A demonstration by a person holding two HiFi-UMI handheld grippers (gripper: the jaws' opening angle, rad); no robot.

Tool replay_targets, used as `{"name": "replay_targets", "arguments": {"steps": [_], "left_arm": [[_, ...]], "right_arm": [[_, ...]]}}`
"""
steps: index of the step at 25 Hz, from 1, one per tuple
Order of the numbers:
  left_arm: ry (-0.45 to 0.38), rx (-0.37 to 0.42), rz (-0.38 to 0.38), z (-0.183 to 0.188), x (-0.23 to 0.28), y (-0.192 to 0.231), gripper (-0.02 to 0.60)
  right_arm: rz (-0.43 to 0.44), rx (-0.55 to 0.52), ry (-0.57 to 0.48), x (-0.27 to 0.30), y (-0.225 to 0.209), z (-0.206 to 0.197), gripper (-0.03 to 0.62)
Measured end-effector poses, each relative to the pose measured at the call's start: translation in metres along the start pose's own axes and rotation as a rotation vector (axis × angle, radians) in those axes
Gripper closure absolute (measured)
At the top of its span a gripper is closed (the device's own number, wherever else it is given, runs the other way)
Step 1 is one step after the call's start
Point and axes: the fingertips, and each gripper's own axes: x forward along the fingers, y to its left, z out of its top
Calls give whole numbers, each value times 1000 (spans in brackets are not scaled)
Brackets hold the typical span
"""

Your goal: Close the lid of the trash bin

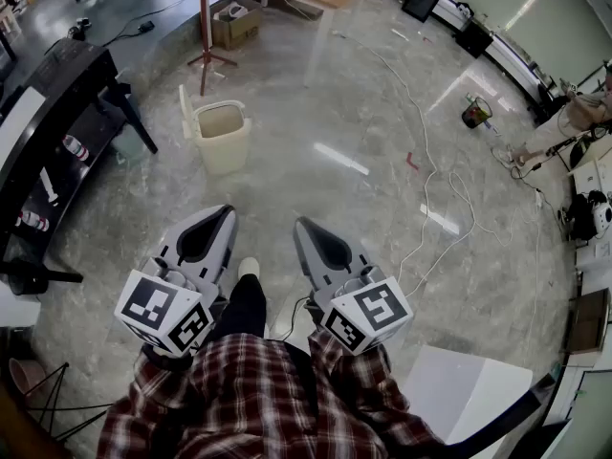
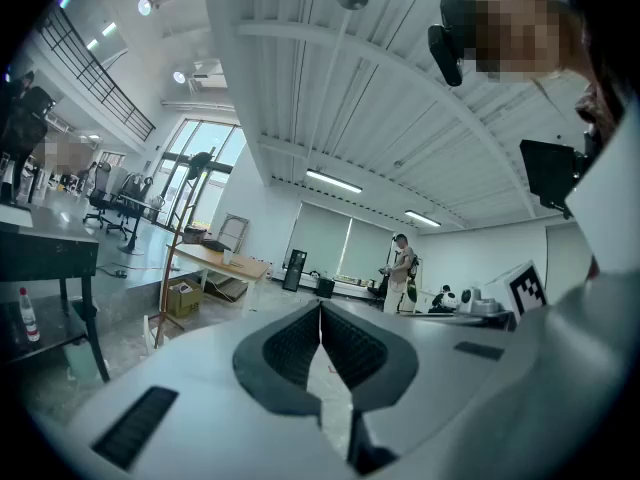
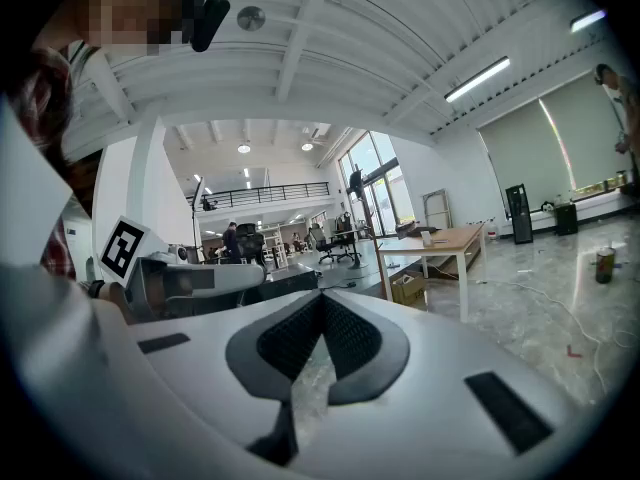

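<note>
— Where's the trash bin [image 1: 222, 140] sitting?
— On the floor, well ahead of both jaws, its lid [image 1: 185, 111] standing open.
— And the grippers?
— The left gripper [image 1: 228, 211] is clenching on nothing, and the right gripper [image 1: 299, 224] is doing likewise, tips meeting.

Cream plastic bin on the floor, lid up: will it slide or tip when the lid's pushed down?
Probably light: the cream plastic bin seems empty. Likely slides on the glossy floor. Its upright lid stands at one edge, so an off-centre push may tip it.
</note>
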Motion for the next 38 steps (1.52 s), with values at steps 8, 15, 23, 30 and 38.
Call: {"name": "replay_targets", "arguments": {"steps": [8, 15, 23, 30, 38], "left_arm": [[7, 8, -18, 31, 108, 85, 569], [21, -9, -10, 39, 164, 146, 569], [57, -29, 47, 38, 231, 193, 569], [3, -47, 156, 60, 337, 219, 569], [-119, -110, 379, 90, 434, 224, 569]], "right_arm": [[1, -15, -1, 115, -81, 39, 580], [-1, -15, 24, 177, -124, 44, 580], [-5, 23, 54, 223, -195, 47, 582], [136, 3, 77, 288, -289, 80, 580], [379, -16, 164, 336, -391, 110, 582]]}}
